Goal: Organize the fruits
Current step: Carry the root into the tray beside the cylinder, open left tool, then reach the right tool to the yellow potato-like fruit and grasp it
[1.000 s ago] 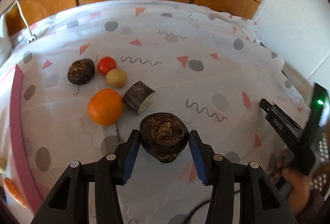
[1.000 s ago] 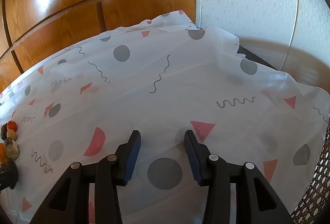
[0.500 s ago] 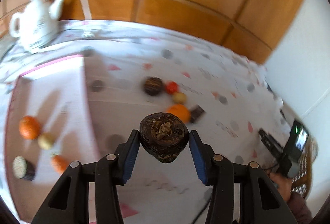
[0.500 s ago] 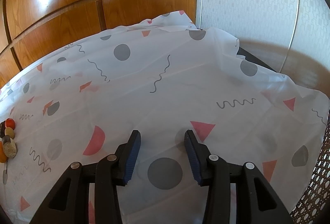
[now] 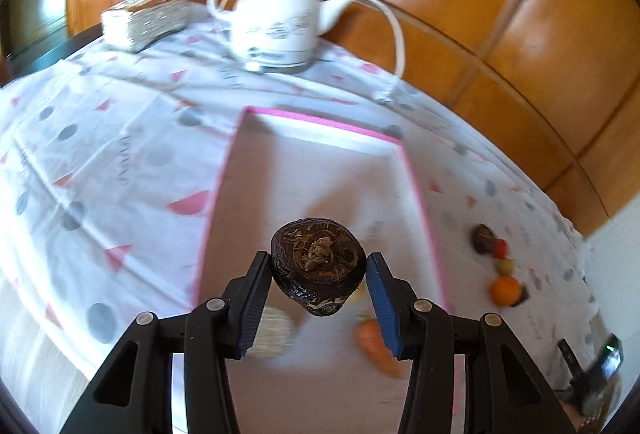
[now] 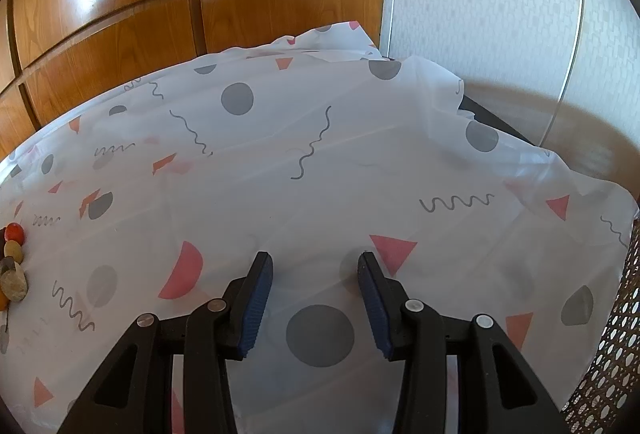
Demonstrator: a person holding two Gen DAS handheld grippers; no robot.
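Dark brown fruit (image 5: 318, 266) is sitting clamped in left gripper (image 5: 319, 284) above pink-rimmed tray (image 5: 320, 122); right gripper (image 6: 316, 298) is hovering agape, holding nothing, over tablecloth (image 6: 320, 170).

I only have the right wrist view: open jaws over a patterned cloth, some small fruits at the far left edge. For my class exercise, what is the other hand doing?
Observer: The left gripper is shut on a dark brown round fruit, held above a pink-rimmed tray.
Operator: Is anything in that tray already?
Observer: Yes, an orange carrot-like piece and a pale round item, both blurred and partly hidden by the jaws.
Operator: What lies beyond the tray?
Observer: A white teapot and a tissue box stand at the far edge of the table.
Operator: And my gripper?
Observer: The right gripper is open, holding nothing.
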